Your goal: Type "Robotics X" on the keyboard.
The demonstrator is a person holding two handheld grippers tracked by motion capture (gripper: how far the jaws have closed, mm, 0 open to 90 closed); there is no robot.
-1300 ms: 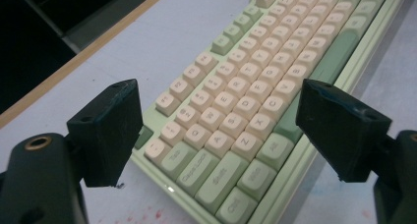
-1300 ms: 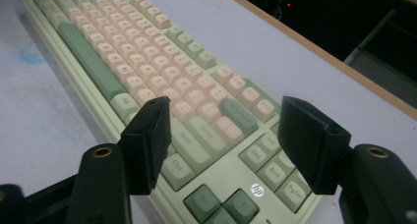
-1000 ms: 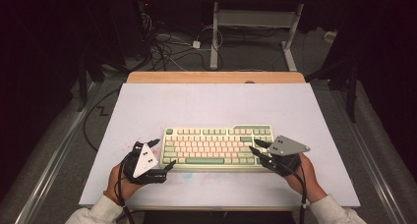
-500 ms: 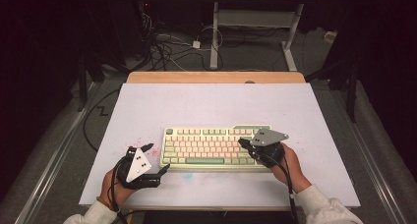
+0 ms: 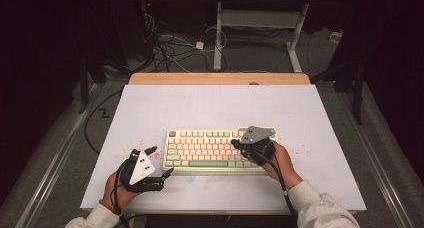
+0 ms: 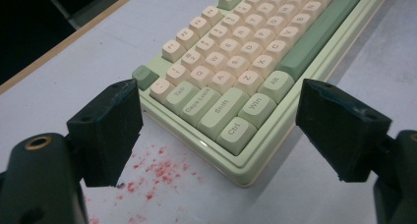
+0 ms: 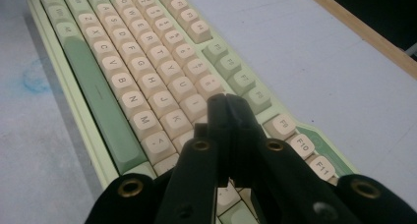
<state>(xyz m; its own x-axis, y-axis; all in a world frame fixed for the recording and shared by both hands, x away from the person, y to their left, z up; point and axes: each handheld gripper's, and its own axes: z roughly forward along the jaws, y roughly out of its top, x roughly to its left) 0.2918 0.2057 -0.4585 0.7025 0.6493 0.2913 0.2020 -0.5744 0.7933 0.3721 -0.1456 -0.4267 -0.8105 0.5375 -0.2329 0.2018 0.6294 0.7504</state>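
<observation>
A pale green keyboard with cream and green plastic keycaps (image 5: 220, 149) lies flat near the middle of the white worktop (image 5: 220, 108), its long side running left to right and its green space bar along the near edge. The right claw (image 5: 235, 144), held in the person's right hand (image 5: 277, 160), sits over the right part of the keyboard and points left across the keys; its two black jaws are pressed together with nothing between them, having just closed. In the right gripper view the joined tips (image 7: 227, 106) hover over the cream letter keys close to the green function row, though whether they touch a key cannot be told. The left claw (image 5: 161, 162), carried by the left hand (image 5: 117, 190), rests just beside the keyboard's near left corner, apart from it, with the jaws spread wide and empty. In the left gripper view that corner, with its Ctrl, Win and Shift keys (image 6: 236, 121), lies between the two black pads (image 6: 110, 128) without contact, and faint red specks (image 6: 160, 172) mark the worktop just near of it. A faint blue smudge (image 5: 190, 178) shows on the worktop near the space bar. No containers stand on the worktop.
</observation>
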